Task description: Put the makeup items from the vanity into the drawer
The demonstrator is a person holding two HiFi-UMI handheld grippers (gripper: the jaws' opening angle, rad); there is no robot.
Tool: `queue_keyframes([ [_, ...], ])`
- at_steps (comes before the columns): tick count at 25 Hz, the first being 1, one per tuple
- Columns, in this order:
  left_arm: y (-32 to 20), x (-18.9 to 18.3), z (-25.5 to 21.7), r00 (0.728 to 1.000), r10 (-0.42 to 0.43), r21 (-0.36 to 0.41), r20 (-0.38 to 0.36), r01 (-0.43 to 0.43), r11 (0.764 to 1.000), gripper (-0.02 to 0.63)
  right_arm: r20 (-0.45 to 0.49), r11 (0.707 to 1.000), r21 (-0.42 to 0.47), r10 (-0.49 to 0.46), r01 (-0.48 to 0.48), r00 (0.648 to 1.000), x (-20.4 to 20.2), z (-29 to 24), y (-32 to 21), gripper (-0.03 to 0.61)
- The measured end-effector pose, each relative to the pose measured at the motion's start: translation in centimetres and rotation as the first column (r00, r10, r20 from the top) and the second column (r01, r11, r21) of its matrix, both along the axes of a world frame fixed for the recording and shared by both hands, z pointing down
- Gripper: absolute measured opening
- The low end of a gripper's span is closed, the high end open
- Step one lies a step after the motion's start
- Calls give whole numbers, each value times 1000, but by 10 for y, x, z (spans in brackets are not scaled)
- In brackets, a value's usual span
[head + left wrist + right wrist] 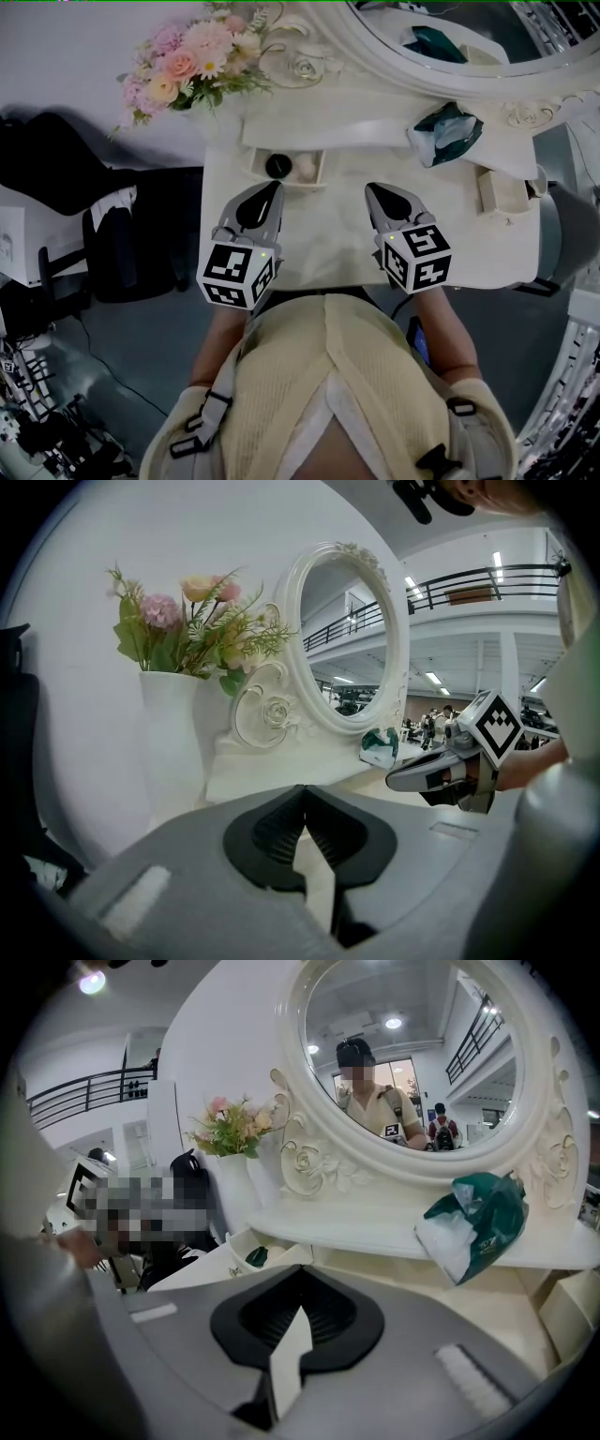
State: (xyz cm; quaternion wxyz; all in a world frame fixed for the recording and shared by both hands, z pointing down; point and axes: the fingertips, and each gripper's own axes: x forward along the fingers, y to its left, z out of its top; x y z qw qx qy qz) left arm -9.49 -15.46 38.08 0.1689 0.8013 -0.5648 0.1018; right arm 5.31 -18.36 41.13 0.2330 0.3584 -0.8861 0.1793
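Grey plastic jaws on both sides are pinched together with nothing between them. Our left gripper (272,191) and right gripper (376,193) hang side by side over the bare near part of the white vanity top (319,246). Just beyond the left gripper's tips, a touch to their right, lies the open drawer (322,170), its long axis running across us. Inside sit a dark round item (277,166) and a pale round item (306,169), side by side. The left gripper is plainly nearer, and the right stands off to the drawer's right. Farther back on the right lies a green-and-white packet (445,131); we cannot tell whether it counts as makeup.
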Motion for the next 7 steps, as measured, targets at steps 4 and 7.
queue_keyframes([
  [4, 1, -3, -1, 1000, -5, 0, 1, 5, 1000, 2, 6, 1000, 4, -7, 7, 1000, -4, -3, 0, 2],
  [7, 2, -4, -1, 1000, -6, -1, 1, 6, 1000, 2, 11, 1000, 6, -9, 9, 1000, -6, -5, 0, 2],
])
